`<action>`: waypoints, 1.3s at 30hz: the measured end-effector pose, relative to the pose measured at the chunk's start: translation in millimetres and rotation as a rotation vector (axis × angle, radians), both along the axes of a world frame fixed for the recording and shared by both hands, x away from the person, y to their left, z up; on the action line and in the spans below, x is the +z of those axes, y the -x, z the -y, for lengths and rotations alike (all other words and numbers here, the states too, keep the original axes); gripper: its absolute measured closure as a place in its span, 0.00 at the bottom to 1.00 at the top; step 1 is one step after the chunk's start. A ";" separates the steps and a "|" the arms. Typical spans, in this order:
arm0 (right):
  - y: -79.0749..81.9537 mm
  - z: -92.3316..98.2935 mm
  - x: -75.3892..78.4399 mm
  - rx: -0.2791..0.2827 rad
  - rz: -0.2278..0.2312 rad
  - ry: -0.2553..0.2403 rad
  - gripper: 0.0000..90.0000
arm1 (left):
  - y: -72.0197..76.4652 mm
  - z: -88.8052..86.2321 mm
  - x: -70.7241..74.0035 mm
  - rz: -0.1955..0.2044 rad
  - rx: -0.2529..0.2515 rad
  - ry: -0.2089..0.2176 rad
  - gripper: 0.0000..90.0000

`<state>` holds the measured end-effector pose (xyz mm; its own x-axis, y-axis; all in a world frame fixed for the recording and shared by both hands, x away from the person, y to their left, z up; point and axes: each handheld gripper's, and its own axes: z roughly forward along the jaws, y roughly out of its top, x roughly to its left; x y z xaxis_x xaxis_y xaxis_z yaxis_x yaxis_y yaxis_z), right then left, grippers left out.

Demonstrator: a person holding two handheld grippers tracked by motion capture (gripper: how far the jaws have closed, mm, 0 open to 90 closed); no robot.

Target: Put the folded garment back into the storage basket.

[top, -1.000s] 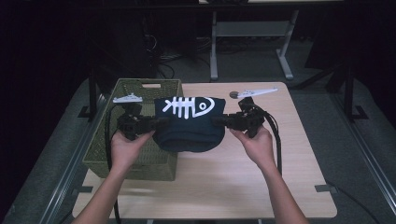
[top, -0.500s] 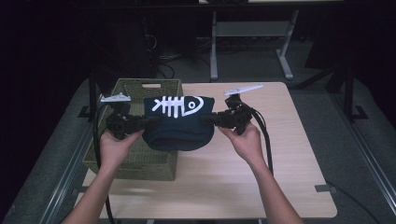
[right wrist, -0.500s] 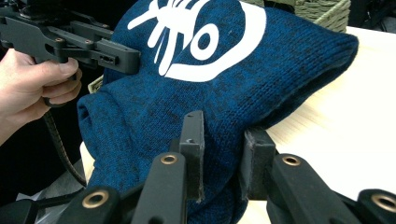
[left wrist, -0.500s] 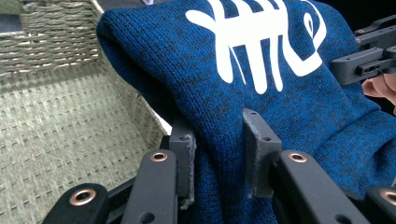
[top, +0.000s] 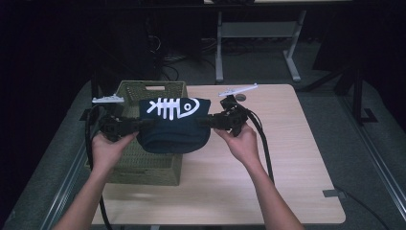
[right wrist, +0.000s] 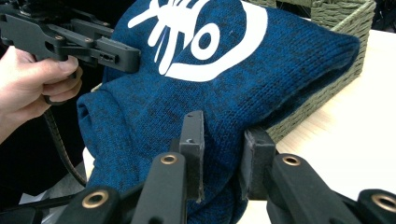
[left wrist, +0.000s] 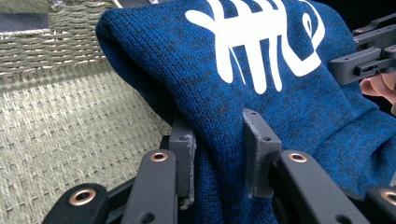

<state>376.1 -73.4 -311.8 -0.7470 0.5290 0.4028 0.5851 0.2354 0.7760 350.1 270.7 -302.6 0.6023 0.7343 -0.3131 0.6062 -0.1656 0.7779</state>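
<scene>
- Since a second ago, the folded blue sweater has moved to the left, from over the table to over the green woven basket.
- Both hands and grippers moved left with it.
- It is a dark blue knit sweater with a white fish-bone picture on top.
- It hangs in the air between the two grippers, partly over the basket and partly over the table edge beside it.
- The left gripper pinches the left side of the sweater, with knit cloth squeezed between its jaws.
- The right gripper pinches the right side the same way.
- The basket sits at the left end of the light wooden table.
- Beyond the table, the room is dark.
</scene>
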 end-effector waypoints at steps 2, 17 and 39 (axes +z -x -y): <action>-1.6 -2.0 -0.6 0.005 0.001 -0.001 0.82 | -0.7 -3.1 -0.2 -0.001 0.001 0.003 0.76; -8.9 -30.4 -2.0 0.019 -0.006 -0.007 0.82 | -1.7 -29.4 -0.7 -0.011 0.025 -0.005 0.76; -18.0 -73.8 -7.7 0.054 -0.013 -0.004 0.81 | 2.9 -67.6 -5.2 -0.023 0.092 -0.018 0.75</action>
